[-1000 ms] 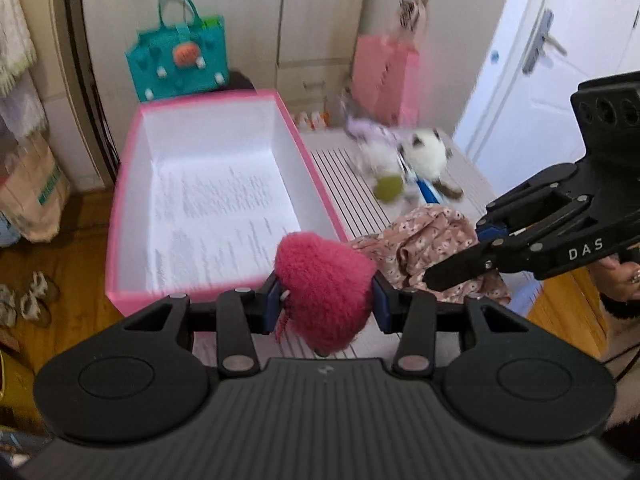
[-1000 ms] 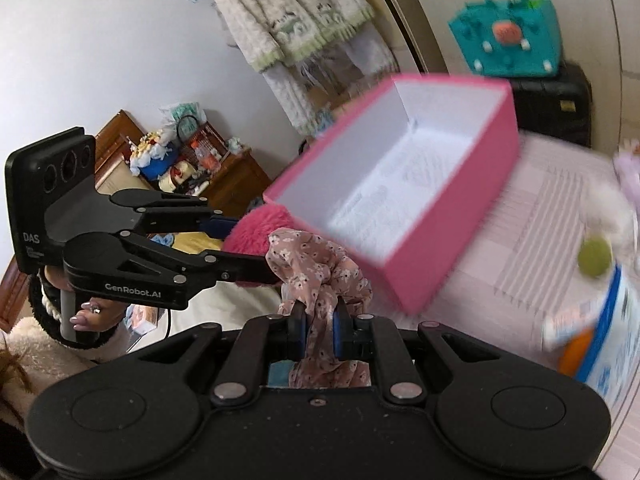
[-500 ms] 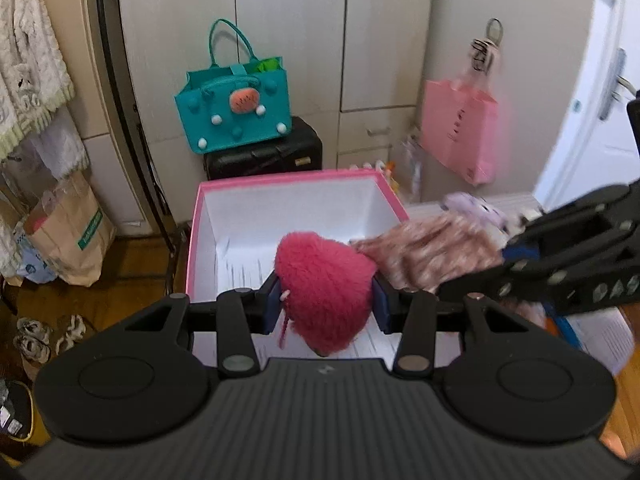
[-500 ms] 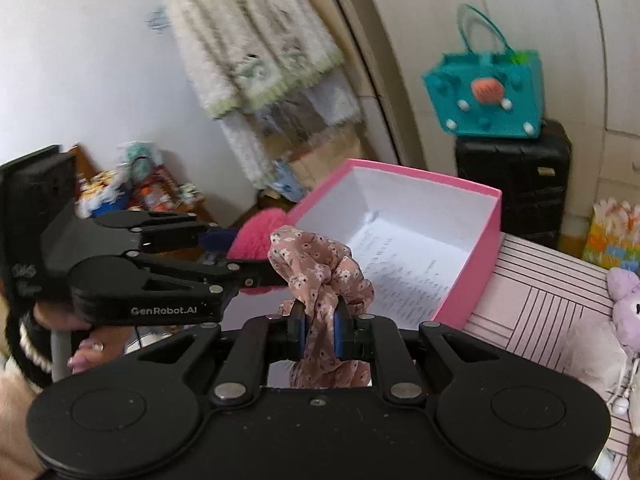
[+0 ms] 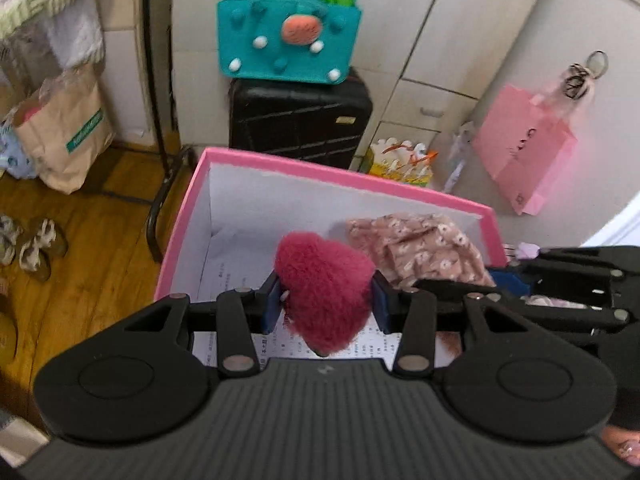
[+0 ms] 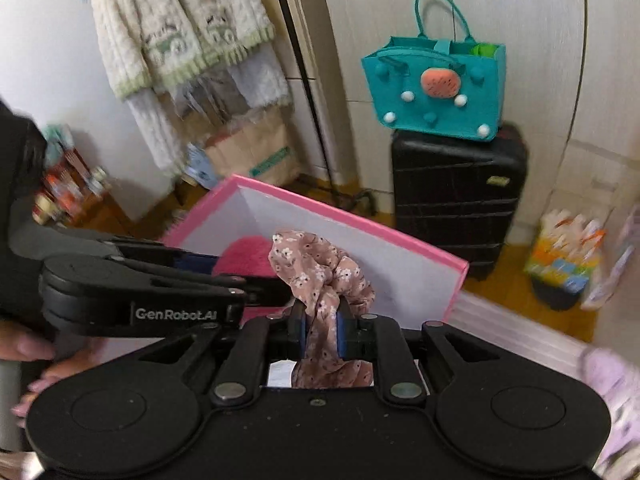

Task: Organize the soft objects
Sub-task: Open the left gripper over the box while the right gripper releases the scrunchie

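We held the left gripper (image 5: 326,300) over the open pink box (image 5: 182,216), its jaws pinching a fuzzy red heart-shaped plush (image 5: 324,292) above the printed sheet lining the box floor. Just beside it, the right gripper (image 6: 320,330) had its jaws pressed onto a pink floral scrunchie (image 6: 320,280), which bunched up above them over the box's interior. Behind the box stood a black suitcase (image 5: 300,116) with a teal felt bag (image 5: 288,36) on top.
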The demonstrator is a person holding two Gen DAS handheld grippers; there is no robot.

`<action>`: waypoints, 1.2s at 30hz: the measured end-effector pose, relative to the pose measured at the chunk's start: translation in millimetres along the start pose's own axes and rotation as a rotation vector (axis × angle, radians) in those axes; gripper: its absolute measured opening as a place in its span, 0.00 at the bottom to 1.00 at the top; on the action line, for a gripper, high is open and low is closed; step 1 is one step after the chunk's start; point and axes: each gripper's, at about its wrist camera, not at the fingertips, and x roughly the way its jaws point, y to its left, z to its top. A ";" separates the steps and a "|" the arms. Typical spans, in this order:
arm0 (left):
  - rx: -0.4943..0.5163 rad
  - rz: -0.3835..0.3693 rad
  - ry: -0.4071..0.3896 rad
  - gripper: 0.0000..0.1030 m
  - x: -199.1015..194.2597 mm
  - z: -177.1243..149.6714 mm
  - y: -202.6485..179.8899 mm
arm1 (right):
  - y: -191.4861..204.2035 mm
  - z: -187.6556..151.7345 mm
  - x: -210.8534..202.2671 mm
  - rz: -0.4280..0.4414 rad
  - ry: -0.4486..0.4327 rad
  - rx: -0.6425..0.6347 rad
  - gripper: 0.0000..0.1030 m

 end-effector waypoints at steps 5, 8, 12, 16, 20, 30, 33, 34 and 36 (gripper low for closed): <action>-0.008 0.024 0.015 0.42 10.1 -4.0 0.9 | 18.5 -10.6 5.0 -0.167 -0.029 -0.169 0.25; -0.023 0.017 0.005 0.42 12.7 -3.1 -0.4 | 17.3 -15.0 3.5 -0.155 -0.033 -0.175 0.25; -0.058 -0.012 -0.006 0.44 10.6 -1.6 -2.5 | 21.1 -16.8 -2.1 -0.177 -0.054 -0.197 0.29; -0.011 0.008 -0.012 0.52 4.7 -4.8 -8.5 | 21.4 -17.4 -19.4 -0.167 -0.060 -0.181 0.33; 0.024 0.054 -0.049 0.67 -8.2 -8.3 -11.3 | 21.2 -23.8 -43.6 -0.123 -0.063 -0.150 0.34; 0.221 -0.022 -0.060 0.67 -96.0 -46.2 -33.9 | 19.1 -66.2 -133.5 0.062 -0.095 -0.043 0.35; 0.274 -0.061 -0.087 0.68 -129.7 -62.3 -45.7 | 22.8 -78.7 -159.7 0.086 -0.120 -0.039 0.37; 0.285 -0.073 -0.097 0.68 -139.9 -67.4 -48.7 | 24.2 -82.7 -167.9 0.090 -0.128 -0.041 0.37; 0.315 -0.094 -0.126 0.71 -161.1 -78.0 -55.8 | 27.0 -90.6 -182.7 0.097 -0.140 -0.044 0.37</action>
